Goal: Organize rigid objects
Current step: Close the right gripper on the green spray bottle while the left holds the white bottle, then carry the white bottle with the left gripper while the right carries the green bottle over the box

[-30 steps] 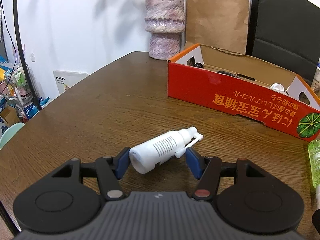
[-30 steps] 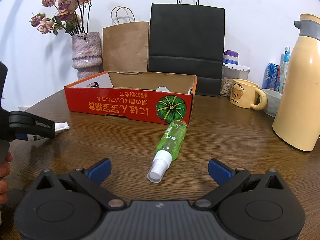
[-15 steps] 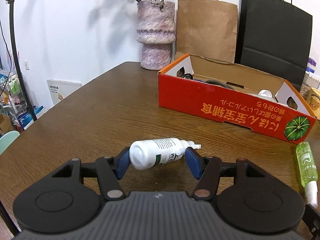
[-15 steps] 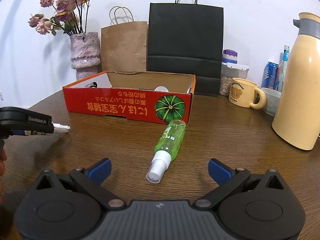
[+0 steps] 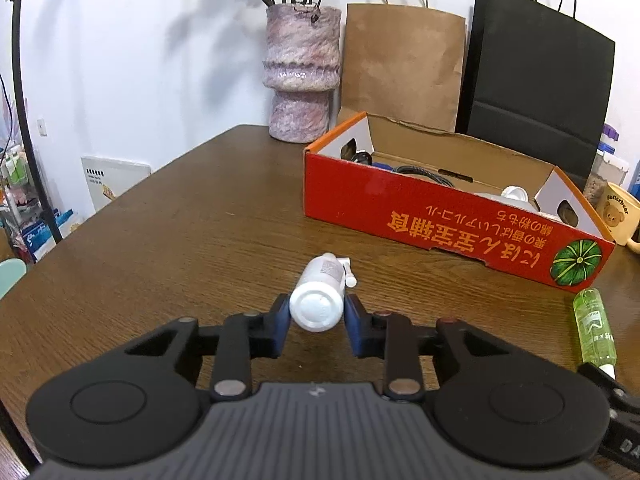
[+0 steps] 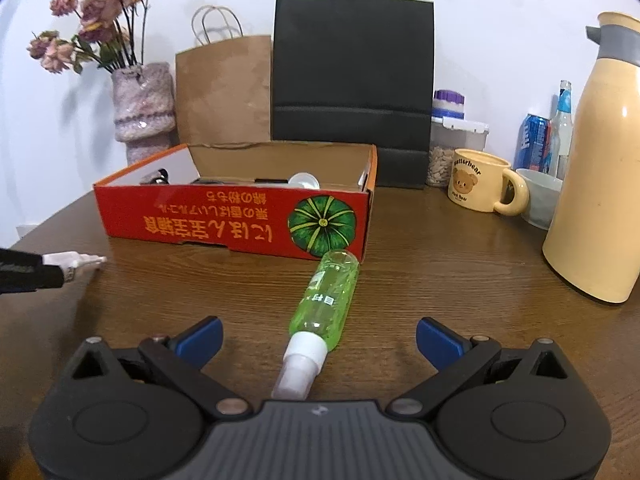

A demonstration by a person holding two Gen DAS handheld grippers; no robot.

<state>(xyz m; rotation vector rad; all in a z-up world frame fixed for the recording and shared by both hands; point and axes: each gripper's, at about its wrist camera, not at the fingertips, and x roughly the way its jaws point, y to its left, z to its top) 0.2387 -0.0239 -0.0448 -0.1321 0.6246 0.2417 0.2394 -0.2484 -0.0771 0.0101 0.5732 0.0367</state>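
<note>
A white spray bottle (image 5: 318,304) points away from the left wrist camera, base toward the lens, nozzle toward the red cardboard box (image 5: 420,216). My left gripper (image 5: 316,320) is shut on it, both blue pads (image 5: 282,316) pressing its sides. From the right wrist view its nozzle (image 6: 76,260) sticks out of the left gripper at the far left edge. A green spray bottle (image 6: 330,292) lies on the table, white cap toward me, in front of the box (image 6: 224,220). My right gripper (image 6: 318,336) is open with the bottle's cap end between its fingers, untouched.
The box holds a cable and small items. Behind it stand a purple vase (image 5: 302,76), a brown paper bag (image 6: 224,92) and a black bag (image 6: 352,72). To the right are a bear mug (image 6: 478,186), a bowl, a can and a tall cream flask (image 6: 596,184).
The left jaws closed onto the white bottle, which swung from lying across them to pointing away. The right gripper moved forward, so the green bottle's cap now sits between its fingers.
</note>
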